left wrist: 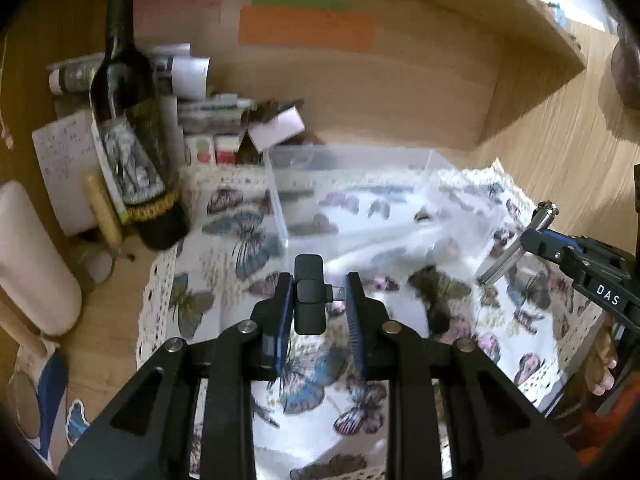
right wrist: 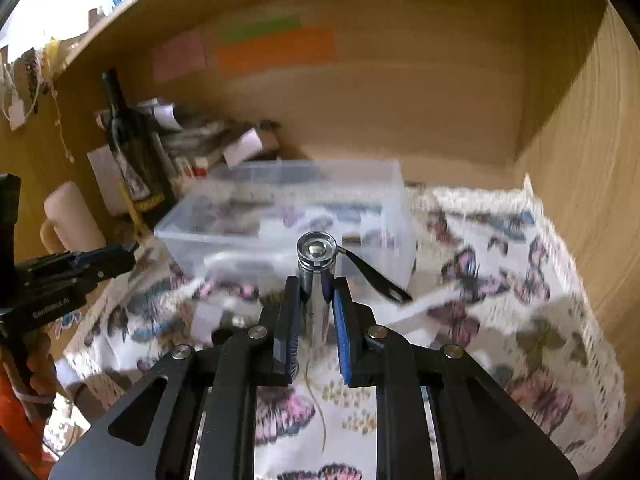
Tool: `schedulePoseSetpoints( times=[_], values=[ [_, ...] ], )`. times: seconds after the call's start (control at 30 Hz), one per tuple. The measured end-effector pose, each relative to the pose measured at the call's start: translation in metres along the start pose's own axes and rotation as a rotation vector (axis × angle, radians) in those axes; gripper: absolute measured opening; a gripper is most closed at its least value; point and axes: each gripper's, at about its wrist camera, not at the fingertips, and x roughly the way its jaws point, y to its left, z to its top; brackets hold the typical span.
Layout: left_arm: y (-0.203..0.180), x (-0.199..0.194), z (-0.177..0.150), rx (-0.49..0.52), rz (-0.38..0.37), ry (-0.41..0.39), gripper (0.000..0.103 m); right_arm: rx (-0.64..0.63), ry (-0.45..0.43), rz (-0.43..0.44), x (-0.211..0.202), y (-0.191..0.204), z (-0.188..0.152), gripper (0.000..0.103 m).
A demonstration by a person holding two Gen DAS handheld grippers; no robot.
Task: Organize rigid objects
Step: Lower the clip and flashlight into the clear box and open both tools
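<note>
My left gripper (left wrist: pixel 318 296) is shut on a small black dongle with a plug (left wrist: pixel 309 295), held above the butterfly cloth. My right gripper (right wrist: pixel 316 300) is shut on a silver flashlight (right wrist: pixel 316 264) with a black wrist strap (right wrist: pixel 376 276); it points lens-first at the camera. The flashlight also shows in the left wrist view (left wrist: pixel 516 240), held by the right gripper (left wrist: pixel 536 240) at the right. A clear plastic box (left wrist: pixel 360 184) stands on the cloth ahead of both grippers; it also shows in the right wrist view (right wrist: pixel 288 216).
A dark wine bottle (left wrist: pixel 128 128) stands at the left by papers and small boxes (left wrist: pixel 208 120). A cream roll (left wrist: pixel 32 256) lies at far left. Wooden cabinet walls (right wrist: pixel 580 160) close in at back and right. The butterfly cloth (right wrist: pixel 500 280) covers the shelf floor.
</note>
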Motion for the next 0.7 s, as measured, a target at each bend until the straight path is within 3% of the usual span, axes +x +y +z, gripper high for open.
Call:
schedulePoseSetpoints(
  times=[0.43, 0.7],
  values=[
    [-0.009, -0.007, 0.045, 0.0, -0.029, -0.12, 0.025, -0.063, -0.144, -0.034, -0.009, -0.001, 0.052, 0.015],
    [-0.009, 0.011, 0.066, -0.012, -0.03, -0.127, 0.025, -0.076, -0.115, -0.064, 0.021, -0.013, 0.066, 0.015]
  ],
)
